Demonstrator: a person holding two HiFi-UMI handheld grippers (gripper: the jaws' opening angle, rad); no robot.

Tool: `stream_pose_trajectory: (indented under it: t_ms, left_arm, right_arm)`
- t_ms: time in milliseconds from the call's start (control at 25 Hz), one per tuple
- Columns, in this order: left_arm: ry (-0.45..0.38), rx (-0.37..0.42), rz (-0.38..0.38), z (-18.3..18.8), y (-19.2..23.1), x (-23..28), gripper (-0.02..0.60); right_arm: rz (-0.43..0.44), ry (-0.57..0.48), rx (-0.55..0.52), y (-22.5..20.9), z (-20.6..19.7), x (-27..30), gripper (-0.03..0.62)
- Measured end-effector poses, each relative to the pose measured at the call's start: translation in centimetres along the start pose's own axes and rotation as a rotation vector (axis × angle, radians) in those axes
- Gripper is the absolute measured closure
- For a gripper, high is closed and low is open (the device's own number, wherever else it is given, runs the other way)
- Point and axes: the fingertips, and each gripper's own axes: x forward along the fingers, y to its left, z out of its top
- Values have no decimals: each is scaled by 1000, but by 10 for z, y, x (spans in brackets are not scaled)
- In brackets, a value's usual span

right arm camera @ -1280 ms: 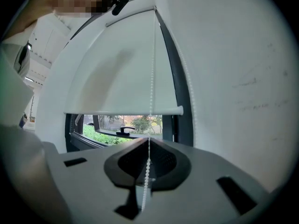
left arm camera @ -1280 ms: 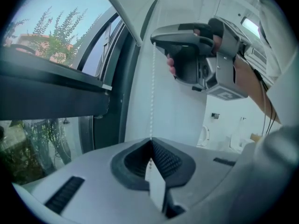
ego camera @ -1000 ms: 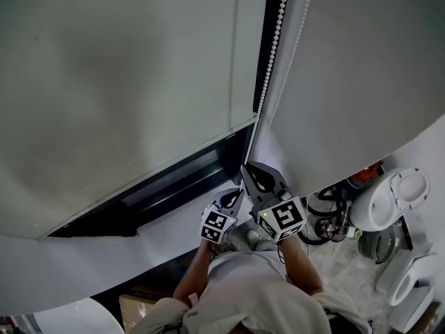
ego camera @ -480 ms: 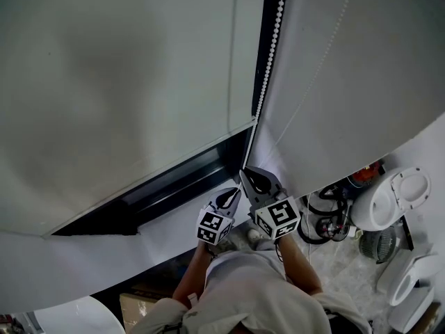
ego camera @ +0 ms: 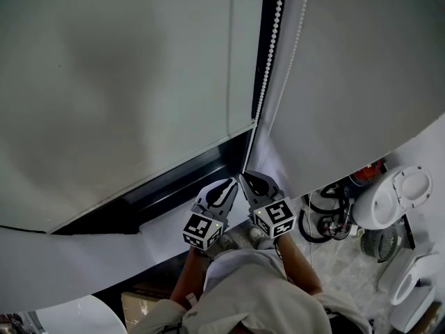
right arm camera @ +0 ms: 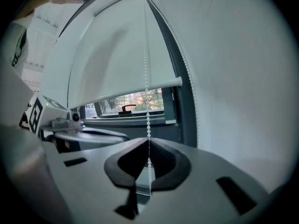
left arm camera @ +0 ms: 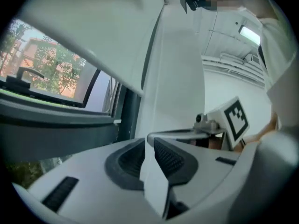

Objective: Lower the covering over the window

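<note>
Blind (ego camera: 104, 82) takes up the whole left side. It looks most of the way down to me, with just a dark strip of window (ego camera: 174, 181) open under its bottom bar (right arm camera: 140, 88), so I'd say there are only a few pulls left.

My left gripper (ego camera: 229, 185) sits near the strip's right end. Its jaws have just been opening and now stand apart. I see no beads between the pads, only pale background in the gap. My guess is it's the free hand, open so it can take a fresh hold on the chain (right arm camera: 146, 78).

Just beside it on the right is my right gripper (right arm camera: 148, 143), and that one is clamped tight on the chain. The beads run straight down between the pads and the line above looks taut. I reckon that grip is there so the chain can't slip while the other hand is loose.

Both grippers crowd that one spot because the chain hangs there, along the dark frame (ego camera: 268, 19) at the blind's right edge. Further right is plain wall (ego camera: 361, 61), nothing to grab.
</note>
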Motion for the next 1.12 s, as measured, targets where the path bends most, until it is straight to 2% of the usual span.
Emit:
stream_pose_trajectory:
  t_ms: [240,440,640,1120]
  left_arm:
    - [-80,59,-27,50,-8,4,528]
    - [-92,86,-36,63,-10,14,528]
    - [-81,121,-5,60,-8,23,558]
    - [-14,88,13,17,7,36,559]
  right_arm:
    - [10,58,8,3,-25,5,592]
    - [23,82,14,12,-36,9,592]
    - [27,84,10,13,-38,12,594]
    - [28,191,23,7,-79,28,594]
